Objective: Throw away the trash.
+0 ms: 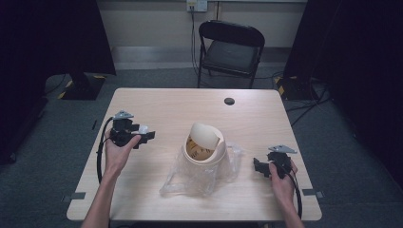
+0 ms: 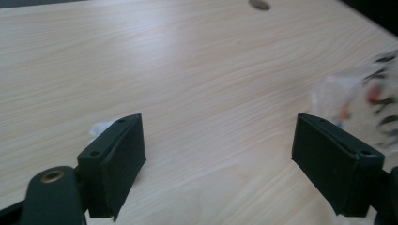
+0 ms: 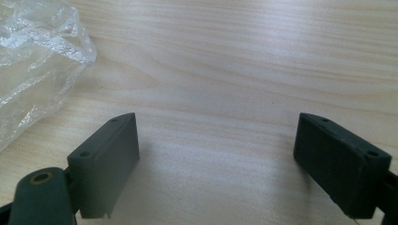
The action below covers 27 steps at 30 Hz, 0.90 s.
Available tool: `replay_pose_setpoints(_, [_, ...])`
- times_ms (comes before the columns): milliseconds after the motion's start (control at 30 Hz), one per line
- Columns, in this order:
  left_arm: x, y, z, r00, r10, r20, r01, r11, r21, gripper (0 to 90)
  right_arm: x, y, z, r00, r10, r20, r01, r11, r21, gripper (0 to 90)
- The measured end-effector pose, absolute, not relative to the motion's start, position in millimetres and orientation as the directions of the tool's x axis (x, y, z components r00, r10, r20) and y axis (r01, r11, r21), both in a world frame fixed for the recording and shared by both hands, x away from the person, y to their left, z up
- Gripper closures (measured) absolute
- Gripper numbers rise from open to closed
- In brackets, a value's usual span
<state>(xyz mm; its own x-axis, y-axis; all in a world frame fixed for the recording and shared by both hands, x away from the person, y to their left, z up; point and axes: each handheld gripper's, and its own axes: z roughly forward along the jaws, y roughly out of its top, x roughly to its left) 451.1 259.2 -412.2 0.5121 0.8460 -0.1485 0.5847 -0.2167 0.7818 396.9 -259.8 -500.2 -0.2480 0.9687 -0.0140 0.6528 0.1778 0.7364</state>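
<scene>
Both claws gape, holding nothing: left claw [image 1: 145, 133] and right claw [image 1: 258, 166] flank the bin [image 1: 204, 149] standing mid-worktop [image 1: 157, 102] on a crumpled plastic bag [image 1: 190, 183]; tugging the bag could topple the bin; the film may slip.

I can read no text here. The beige bin [image 1: 204, 147] on my bench [image 1: 157, 102] carries dark marks along its inner wall, too small and blurred to make out as letters. In my left gripper view, the clear plastic bag [image 2: 361, 89] shows black and red print, smeared beyond reading. The chair [image 1: 231, 47] and the wall socket [image 1: 197, 5] bear nothing legible.
</scene>
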Motion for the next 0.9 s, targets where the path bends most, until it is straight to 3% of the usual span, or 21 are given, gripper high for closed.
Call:
replay_pose_setpoints(67, [456.5,262.8,-415.8,0.502,0.848,-0.171,0.604,-0.201,0.771,18.0,396.9,-259.8,-500.2,-0.248,0.969,-0.014,0.653,0.178,0.736,13.7])
replay_pose_setpoints(167, [460.4,262.9,-418.7,0.496,0.860,-0.119,0.590,-0.234,0.773,19.9,397.1,-259.8,-500.3,-0.248,0.969,-0.014,0.652,0.177,0.737,13.6])
replay_pose_setpoints(267, [469.6,269.3,-426.1,0.488,0.861,-0.143,0.604,-0.215,0.767,25.3,397.1,-260.0,-500.2,-0.250,0.968,-0.014,0.652,0.179,0.737,13.6])
replay_pose_setpoints(433, [483.9,276.5,-438.6,0.459,0.873,-0.163,0.651,-0.206,0.731,26.6,397.2,-260.0,-500.2,-0.251,0.968,-0.014,0.652,0.180,0.737,13.6])
replay_pose_setpoints(600, [495.2,277.9,-444.0,0.450,0.882,-0.140,0.660,-0.222,0.718,30.1,397.9,-260.8,-500.2,-0.259,0.966,-0.016,0.652,0.187,0.735,13.0])
replay_pose_setpoints(900, [507.6,287.3,-466.7,0.416,0.887,-0.199,0.730,-0.196,0.655,34.7,397.9,-260.9,-500.2,-0.258,0.966,-0.018,0.651,0.188,0.735,13.1])
